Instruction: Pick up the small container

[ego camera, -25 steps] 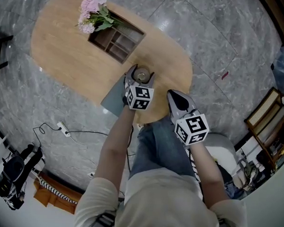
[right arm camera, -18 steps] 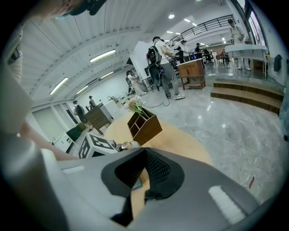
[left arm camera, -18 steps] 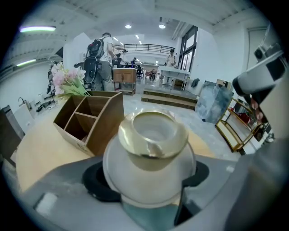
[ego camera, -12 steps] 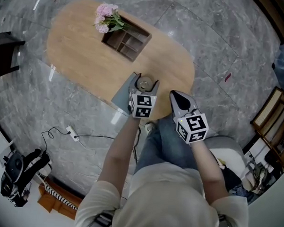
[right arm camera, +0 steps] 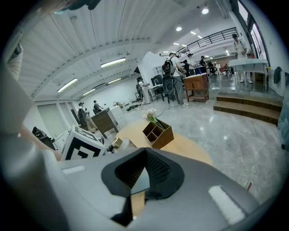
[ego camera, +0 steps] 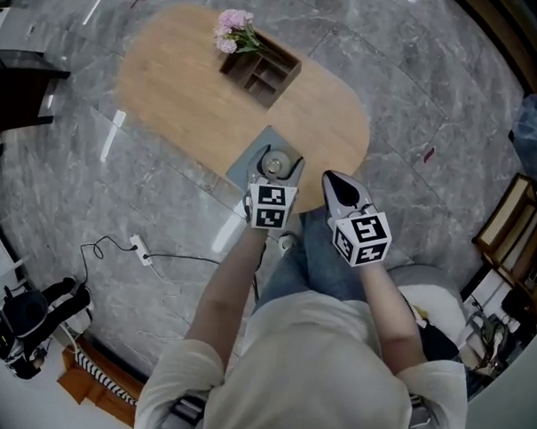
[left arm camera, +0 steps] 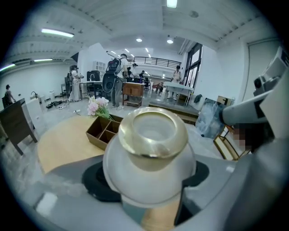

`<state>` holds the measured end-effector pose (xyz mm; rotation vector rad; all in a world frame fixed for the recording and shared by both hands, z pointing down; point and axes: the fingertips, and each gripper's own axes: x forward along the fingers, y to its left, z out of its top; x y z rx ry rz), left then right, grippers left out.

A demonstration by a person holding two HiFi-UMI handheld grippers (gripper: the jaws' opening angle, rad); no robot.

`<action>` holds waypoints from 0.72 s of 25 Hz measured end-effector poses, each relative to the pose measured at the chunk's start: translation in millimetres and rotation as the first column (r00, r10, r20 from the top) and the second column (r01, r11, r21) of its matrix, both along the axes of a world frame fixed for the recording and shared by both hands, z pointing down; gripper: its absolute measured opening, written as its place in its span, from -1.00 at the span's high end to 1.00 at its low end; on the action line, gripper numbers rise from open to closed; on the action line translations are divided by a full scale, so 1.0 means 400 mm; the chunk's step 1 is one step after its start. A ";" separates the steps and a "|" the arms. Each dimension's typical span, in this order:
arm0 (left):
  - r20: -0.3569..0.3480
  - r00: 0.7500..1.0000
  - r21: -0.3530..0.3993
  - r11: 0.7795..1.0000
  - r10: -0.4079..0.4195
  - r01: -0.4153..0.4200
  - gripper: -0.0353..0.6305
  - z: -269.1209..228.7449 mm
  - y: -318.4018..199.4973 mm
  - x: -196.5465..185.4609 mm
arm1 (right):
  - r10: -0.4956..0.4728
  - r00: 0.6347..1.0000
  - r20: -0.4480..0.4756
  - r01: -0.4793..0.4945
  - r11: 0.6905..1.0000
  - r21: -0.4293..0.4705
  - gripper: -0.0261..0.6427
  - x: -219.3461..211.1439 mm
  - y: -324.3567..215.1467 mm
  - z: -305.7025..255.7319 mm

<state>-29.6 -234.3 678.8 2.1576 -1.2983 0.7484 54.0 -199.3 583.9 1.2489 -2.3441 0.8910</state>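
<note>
The container [left arm camera: 151,153], a frosted white jar with a gold rim, sits squarely between the jaws of the left gripper [ego camera: 277,156]. The jaws close on its wide body from both sides, the dark pads pressed against its lower half, and its open mouth tilts up toward the gripper's camera. From the head view, it hangs over a grey mat [ego camera: 246,166] at the near edge of the oval table [ego camera: 185,90]. Whether its base touches the mat cannot be told.

The right gripper [ego camera: 330,178] is just beside the left one, over the same near edge toward the table's right end. Its jaws are pressed together with nothing between them, only a sliver of mat and wood showing below the tips. Its marker cube points back toward the person.

At the far edge of the table, well apart from both grippers, stands a brown box [ego camera: 261,71] with open compartments. Pink flowers [ego camera: 232,30] lie at its far-left corner.
</note>
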 end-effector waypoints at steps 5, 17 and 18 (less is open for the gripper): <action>-0.023 0.999 0.028 0.999 -0.023 0.023 -0.14 -0.095 0.097 -0.027 | -0.005 1.000 -0.002 0.005 0.999 0.047 0.92 -0.027 0.082 -0.074; -0.103 0.993 0.089 0.994 -0.059 0.069 -0.14 -0.312 0.326 -0.066 | -0.009 1.000 -0.021 0.012 0.989 0.146 0.92 -0.055 0.295 -0.223; -0.115 0.991 0.090 0.993 -0.067 0.077 -0.14 -0.323 0.346 -0.069 | -0.007 1.000 -0.023 0.011 0.988 0.154 0.92 -0.054 0.312 -0.235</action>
